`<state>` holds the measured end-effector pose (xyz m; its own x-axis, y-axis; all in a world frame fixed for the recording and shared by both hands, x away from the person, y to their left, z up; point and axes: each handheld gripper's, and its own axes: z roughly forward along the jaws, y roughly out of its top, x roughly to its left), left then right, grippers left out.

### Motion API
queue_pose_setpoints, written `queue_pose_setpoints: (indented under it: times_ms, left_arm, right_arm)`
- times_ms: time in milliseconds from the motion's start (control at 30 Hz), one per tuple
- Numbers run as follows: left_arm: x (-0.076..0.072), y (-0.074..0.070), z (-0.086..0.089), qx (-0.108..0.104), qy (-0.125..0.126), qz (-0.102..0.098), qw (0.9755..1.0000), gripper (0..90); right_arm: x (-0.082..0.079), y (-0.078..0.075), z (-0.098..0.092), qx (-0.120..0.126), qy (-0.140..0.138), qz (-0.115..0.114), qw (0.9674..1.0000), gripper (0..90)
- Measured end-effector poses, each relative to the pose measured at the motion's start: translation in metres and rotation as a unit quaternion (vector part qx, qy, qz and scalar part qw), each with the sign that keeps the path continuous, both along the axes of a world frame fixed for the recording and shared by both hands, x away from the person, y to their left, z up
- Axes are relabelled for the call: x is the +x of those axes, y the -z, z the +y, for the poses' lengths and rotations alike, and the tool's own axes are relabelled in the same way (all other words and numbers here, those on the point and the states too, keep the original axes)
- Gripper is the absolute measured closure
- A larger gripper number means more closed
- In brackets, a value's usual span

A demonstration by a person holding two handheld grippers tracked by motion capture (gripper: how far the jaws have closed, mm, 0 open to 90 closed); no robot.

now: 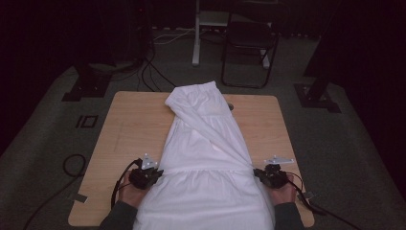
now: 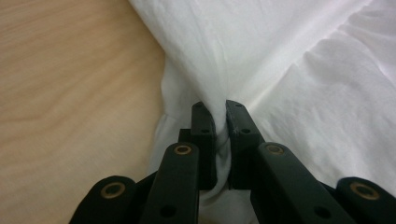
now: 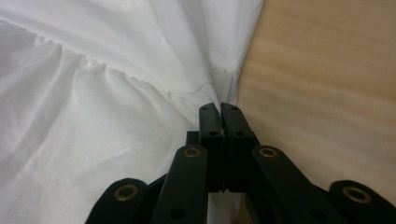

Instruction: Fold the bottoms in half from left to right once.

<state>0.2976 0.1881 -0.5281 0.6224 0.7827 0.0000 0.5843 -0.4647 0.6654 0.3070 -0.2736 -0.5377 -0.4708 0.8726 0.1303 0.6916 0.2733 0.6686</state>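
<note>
A white gathered garment (image 1: 206,153) lies lengthwise down the middle of the wooden table (image 1: 129,124), its near end hanging over the front edge. My left gripper (image 1: 154,173) is at the garment's left edge, shut on a bunched fold of the white cloth (image 2: 261,65) that is pinched between its black jaws (image 2: 220,121). My right gripper (image 1: 260,173) is at the garment's right edge, shut on the white cloth (image 3: 107,107) at a gathered seam (image 3: 219,116). The cloth stretches taut between the two grippers.
Bare wood (image 2: 70,93) lies left of the garment and more (image 3: 327,84) to its right. Beyond the table stand a black folding chair (image 1: 250,45), a white stand leg (image 1: 196,43) and cables (image 1: 153,72) on the grey carpet.
</note>
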Motion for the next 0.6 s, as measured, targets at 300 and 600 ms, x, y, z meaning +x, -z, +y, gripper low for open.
queue_pose_setpoints:
  times_ms: [300, 600]
  left_arm:
    - [0.034, -0.031, 0.002, -0.035, -0.049, -0.063, 0.9962, 52.2]
    - [0.072, -0.033, -0.025, -0.017, -0.036, -0.054, 0.9977, 48.8]
  right_arm:
    - [0.031, -0.028, 0.033, -0.014, -0.049, -0.055, 0.9972, 43.2]
    - [0.094, -0.025, 0.105, -0.067, -0.098, -0.057, 0.9913, 36.2]
